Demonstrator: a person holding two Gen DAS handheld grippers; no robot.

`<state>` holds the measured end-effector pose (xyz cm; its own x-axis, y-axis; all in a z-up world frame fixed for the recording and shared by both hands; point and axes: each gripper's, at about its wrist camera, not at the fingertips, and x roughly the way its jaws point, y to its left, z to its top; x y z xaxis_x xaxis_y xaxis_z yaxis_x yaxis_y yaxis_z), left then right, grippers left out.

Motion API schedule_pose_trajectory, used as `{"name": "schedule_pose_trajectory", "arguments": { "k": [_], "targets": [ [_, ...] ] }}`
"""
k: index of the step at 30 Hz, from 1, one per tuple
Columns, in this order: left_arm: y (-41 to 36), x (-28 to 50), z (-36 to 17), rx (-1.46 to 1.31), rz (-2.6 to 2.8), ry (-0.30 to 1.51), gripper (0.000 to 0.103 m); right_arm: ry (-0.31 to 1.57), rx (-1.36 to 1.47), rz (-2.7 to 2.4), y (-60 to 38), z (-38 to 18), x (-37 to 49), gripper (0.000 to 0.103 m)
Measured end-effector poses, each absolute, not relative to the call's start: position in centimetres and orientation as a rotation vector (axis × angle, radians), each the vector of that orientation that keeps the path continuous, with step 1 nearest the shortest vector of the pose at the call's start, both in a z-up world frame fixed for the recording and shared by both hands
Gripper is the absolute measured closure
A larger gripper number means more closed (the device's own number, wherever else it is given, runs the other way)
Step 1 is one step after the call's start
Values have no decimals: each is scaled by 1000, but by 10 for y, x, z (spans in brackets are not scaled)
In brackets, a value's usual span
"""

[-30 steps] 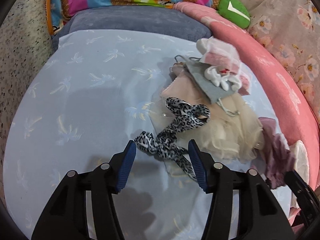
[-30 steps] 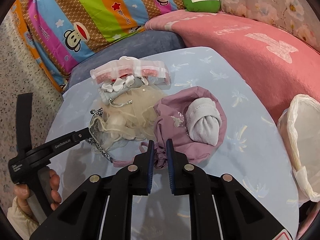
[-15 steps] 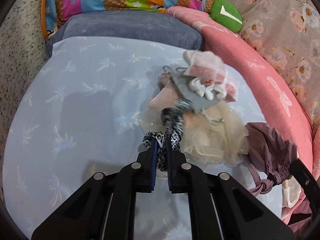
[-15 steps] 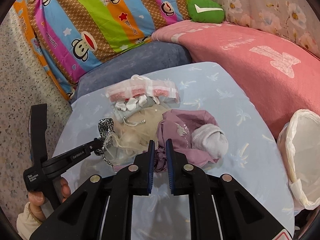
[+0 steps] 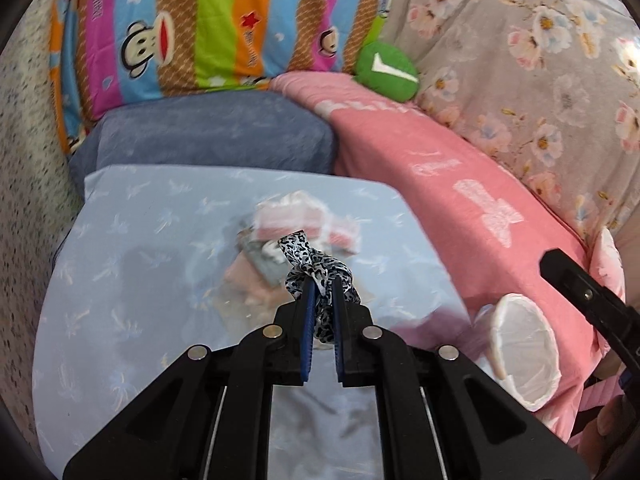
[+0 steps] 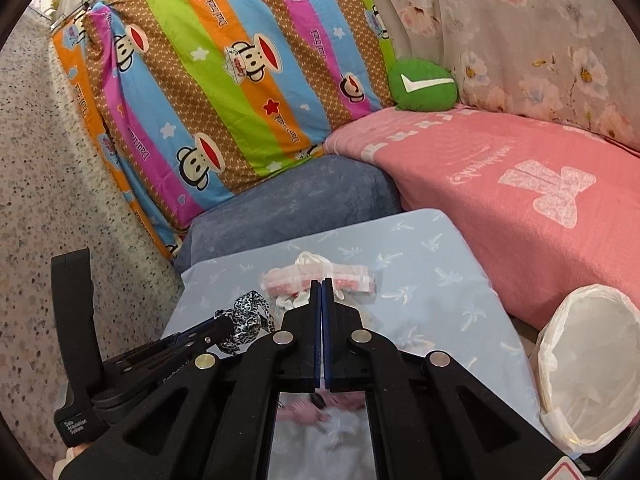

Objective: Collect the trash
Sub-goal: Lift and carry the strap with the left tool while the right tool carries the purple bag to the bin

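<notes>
Left wrist view: left gripper (image 5: 321,286) clamped on leopard ribbon (image 5: 316,264), lifted above blue table (image 5: 132,264); blurred litter pile (image 5: 296,224) beyond; lined bin (image 5: 524,352) right. Right gripper (image 6: 321,286) pressed together; whether it holds anything cannot be told.

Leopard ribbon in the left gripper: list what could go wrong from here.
1. The leopard ribbon is pinched only at a bunched part by the left gripper; loose ends dangle and could slip free or snag.
2. The lined bin has a floppy bag rim; a trailing end might drape outside it.
</notes>
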<state>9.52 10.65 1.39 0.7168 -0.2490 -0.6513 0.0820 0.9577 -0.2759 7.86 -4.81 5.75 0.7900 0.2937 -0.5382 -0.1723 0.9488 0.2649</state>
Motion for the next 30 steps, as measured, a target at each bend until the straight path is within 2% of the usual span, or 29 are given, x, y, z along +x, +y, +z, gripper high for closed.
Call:
{"name": "schedule_pose_trajectory", "arguments": {
  "k": [6,8,9,10,12,14,21,23,25,26,27,30],
  "targets": [
    [80,88,31,-194,-242,711,95,615,212,222,-73,65,66,102],
    [77,85,28,-187,-245,714,95,640,213,210,-80,54,61,92],
    [75,83,25,-182,-244,720,95,656,212,200,-83,45,57,77],
    [74,82,22,-176,-243,728,95,669,212,192,-85,36,52,56],
    [73,78,13,-160,-234,743,95,701,211,174,-85,15,44,39],
    [72,74,4,-153,-224,766,95,750,208,177,-81,-8,39,37],
    [74,63,-28,-135,-179,844,94,921,219,184,-68,-84,37,37],
    [74,62,-35,-128,-167,862,94,952,230,189,-66,-96,40,47],
    [74,60,-39,-115,-157,871,94,980,245,199,-67,-105,42,75],
    [75,59,-41,-114,-156,875,94,991,254,205,-67,-108,42,83],
    [74,59,-42,-115,-156,879,94,996,260,207,-68,-108,43,96],
    [73,60,-38,-112,-157,873,95,957,265,210,-70,-94,40,99]
  ]
}}
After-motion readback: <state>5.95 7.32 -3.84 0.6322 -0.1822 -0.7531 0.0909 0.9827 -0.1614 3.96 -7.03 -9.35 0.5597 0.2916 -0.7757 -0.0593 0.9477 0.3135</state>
